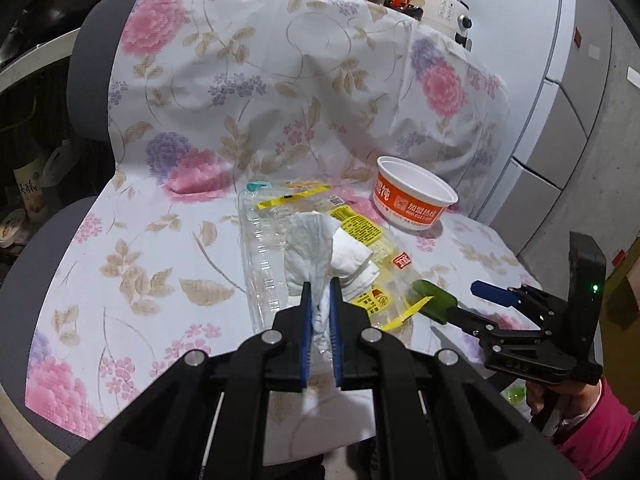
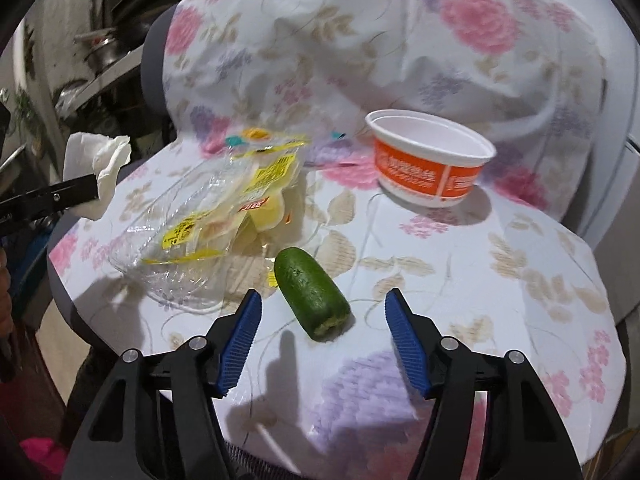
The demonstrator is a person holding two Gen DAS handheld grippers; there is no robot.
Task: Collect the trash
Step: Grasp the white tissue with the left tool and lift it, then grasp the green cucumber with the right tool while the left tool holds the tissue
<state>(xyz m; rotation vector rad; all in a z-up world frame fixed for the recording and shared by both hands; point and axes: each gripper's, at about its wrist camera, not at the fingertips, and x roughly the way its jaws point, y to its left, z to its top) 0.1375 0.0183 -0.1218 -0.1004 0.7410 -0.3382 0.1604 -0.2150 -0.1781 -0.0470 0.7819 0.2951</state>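
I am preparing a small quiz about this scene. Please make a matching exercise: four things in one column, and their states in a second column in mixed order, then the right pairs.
Things:
1. white tissue
2. cucumber piece
3. orange bowl
4. clear plastic wrapper

States:
A. upright, nothing visible inside
B. lying between the open right tool fingers, not touched
C. crumpled, with yellow labels
D. pinched in the shut left tool

Pairs: 1-D, 2-B, 3-A, 4-C

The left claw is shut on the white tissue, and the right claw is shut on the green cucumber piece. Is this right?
Not quite. The right claw is open, as the right wrist view shows; the cucumber piece lies free between its fingers. The left claw is indeed shut on the white tissue.
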